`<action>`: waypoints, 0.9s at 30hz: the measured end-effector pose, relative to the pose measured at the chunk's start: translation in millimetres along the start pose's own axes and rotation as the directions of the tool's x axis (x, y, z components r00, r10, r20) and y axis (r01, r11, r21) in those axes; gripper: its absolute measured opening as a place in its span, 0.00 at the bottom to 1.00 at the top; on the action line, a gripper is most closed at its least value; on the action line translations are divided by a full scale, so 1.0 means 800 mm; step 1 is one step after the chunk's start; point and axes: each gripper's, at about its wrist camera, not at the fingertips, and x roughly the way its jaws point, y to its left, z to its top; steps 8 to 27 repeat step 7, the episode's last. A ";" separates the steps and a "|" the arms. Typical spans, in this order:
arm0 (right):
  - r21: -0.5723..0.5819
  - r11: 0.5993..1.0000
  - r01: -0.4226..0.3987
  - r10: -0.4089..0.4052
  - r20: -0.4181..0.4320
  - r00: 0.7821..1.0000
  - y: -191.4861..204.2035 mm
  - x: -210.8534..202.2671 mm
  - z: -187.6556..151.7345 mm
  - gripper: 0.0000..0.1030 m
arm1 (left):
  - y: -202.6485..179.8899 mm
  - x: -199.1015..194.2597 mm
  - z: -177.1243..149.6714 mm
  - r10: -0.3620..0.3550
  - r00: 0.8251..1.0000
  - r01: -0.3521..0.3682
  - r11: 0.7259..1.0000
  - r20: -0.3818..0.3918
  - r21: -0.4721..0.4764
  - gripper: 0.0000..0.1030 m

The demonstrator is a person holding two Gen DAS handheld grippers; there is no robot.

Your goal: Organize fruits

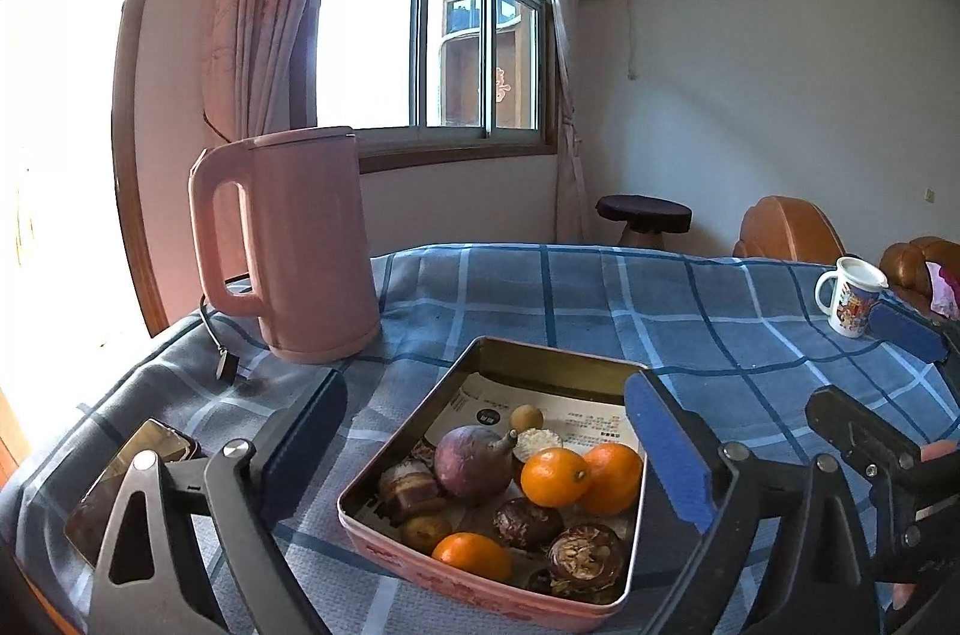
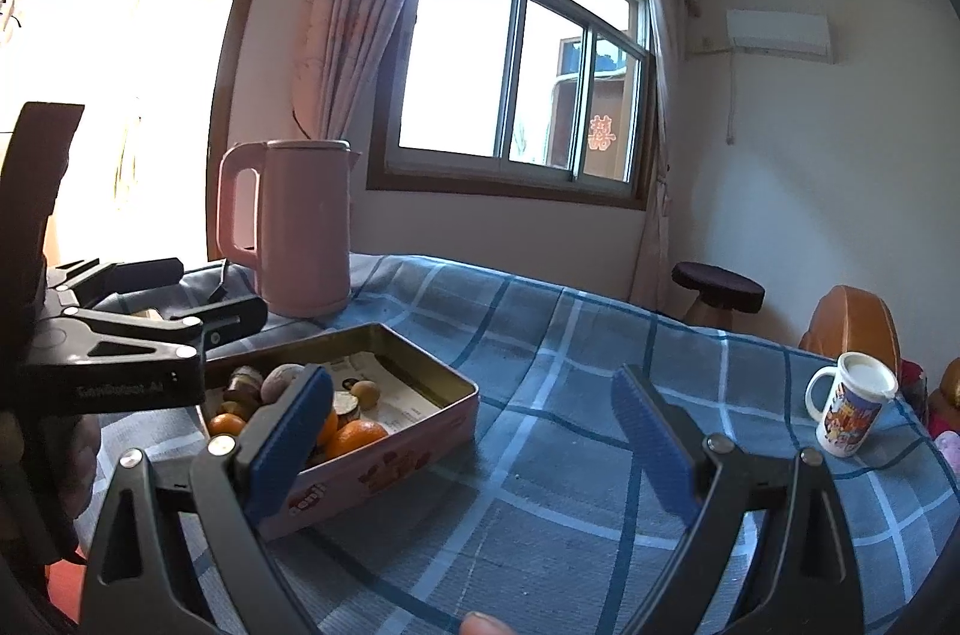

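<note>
Fruits sit together in a pink tin (image 1: 384,533) on the table (image 1: 690,335), which is covered by a blue checked cloth. I count three oranges: two touching at the tin's right side (image 1: 555,476) and one at its near edge (image 1: 471,554). A purple, stemmed fruit (image 1: 471,461) lies left of the pair, with dark brown round pieces (image 1: 528,522) in front. My left gripper (image 1: 480,455) hovers over the tin, fingers (image 1: 666,455) spread wide and holding nothing. My right gripper (image 2: 474,446) hangs just right of the tin over bare cloth, fingers (image 2: 651,446) also wide apart and empty. Behind the tin stands a pink kettle (image 1: 300,245). A printed mug (image 2: 852,404) stands well apart at the far right.
</note>
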 end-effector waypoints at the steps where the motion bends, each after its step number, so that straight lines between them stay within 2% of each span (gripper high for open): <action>1: 0.000 1.000 0.001 -0.001 -0.001 1.000 0.000 0.000 0.000 0.93 | -0.001 0.000 0.000 -0.002 1.000 0.002 1.000 0.003 0.005 0.92; 7: 0.007 1.000 0.019 -0.019 -0.013 1.000 -0.010 0.000 -0.005 0.94 | -0.009 -0.002 -0.001 -0.026 1.000 0.026 0.999 0.008 0.023 0.92; 27: 0.007 1.000 0.019 -0.019 -0.013 1.000 -0.010 0.000 -0.005 0.94 | -0.009 -0.002 -0.001 -0.026 1.000 0.026 0.999 0.008 0.023 0.92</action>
